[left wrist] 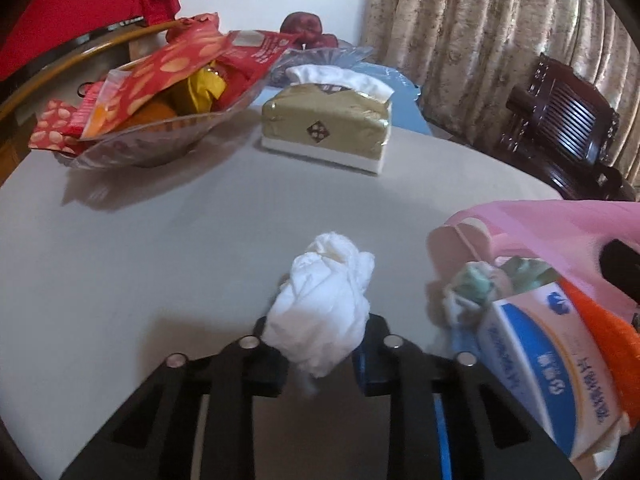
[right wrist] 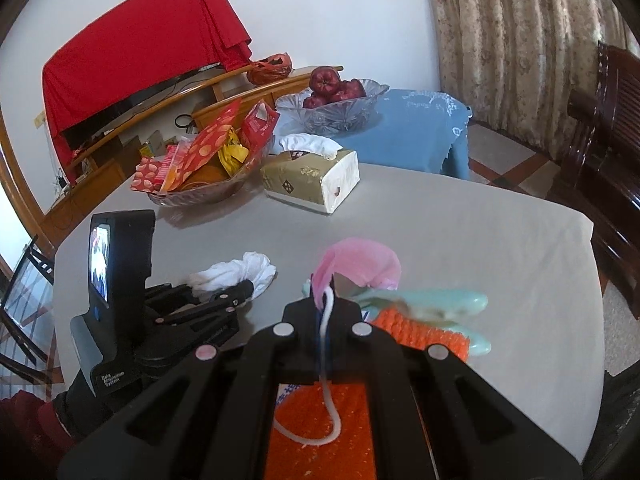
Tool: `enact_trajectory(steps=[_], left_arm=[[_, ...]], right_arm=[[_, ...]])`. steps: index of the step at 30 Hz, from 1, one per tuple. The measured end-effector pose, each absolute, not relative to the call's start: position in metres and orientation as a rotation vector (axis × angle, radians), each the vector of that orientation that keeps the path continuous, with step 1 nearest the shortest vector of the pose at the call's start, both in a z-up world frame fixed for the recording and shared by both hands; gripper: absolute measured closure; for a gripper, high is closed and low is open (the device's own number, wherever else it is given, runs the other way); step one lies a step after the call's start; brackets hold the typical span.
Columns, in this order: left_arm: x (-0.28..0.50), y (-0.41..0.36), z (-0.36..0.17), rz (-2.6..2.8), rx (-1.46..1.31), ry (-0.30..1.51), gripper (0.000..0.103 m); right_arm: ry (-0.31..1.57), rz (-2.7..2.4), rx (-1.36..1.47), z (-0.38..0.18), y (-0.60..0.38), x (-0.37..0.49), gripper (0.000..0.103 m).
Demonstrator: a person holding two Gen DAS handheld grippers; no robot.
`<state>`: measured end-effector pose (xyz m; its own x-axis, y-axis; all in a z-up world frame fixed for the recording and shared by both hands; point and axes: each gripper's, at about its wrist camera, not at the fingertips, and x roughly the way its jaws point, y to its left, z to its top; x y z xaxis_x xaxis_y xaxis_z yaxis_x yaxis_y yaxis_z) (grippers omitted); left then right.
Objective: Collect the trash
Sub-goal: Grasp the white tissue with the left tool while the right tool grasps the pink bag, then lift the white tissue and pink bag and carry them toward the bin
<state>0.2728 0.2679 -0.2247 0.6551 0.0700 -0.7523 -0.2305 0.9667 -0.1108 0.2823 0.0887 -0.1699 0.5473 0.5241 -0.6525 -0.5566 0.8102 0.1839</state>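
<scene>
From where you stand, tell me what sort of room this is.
Probably a home living or dining room: a glass bowl of red snack packets and a gold tissue pack on a cloth-covered table, patterned beige curtains behind.

Soft, even indoor daylight, brightest through the curtain (left wrist: 500, 36) ahead and to the right of the gripper. Faint, diffuse shadows on the worktop (left wrist: 160, 248) below the snack bowl (left wrist: 132, 148) and crumpled tissue (left wrist: 320, 304). Strong fisheye bending and dark vignetting at the corners. Slight blur on the nearest box (left wrist: 552, 364); no glare.
</scene>
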Motion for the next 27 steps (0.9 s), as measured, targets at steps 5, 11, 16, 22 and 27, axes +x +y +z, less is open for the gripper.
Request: enact_trajectory(steps=[5, 11, 16, 22, 27], left_arm=[[0.259, 0.263, -0.197, 0.164, -0.218, 0.778, 0.082], [0.234, 0.25, -0.151, 0.148, -0.196, 0.694, 0.082], [0.217, 0.243, -0.124, 0.14, -0.201, 0.654, 0.082], [0.193, 0.233, -0.095, 0.119, -0.212, 0.616, 0.082], [0.177, 0.22, -0.079, 0.09, -0.216, 0.6, 0.082]], right_arm=[[0.728, 0.653, -0.051, -0.157, 0.084, 0.276, 0.102], [0.684, 0.673, -0.052, -0.135, 0.076, 0.264, 0.102], [0.649, 0.691, -0.047, -0.118, 0.068, 0.254, 0.102], [0.612, 0.717, -0.017, -0.095, 0.05, 0.238, 0.102], [0.591, 0.735, 0.021, -0.078, 0.029, 0.225, 0.102]])
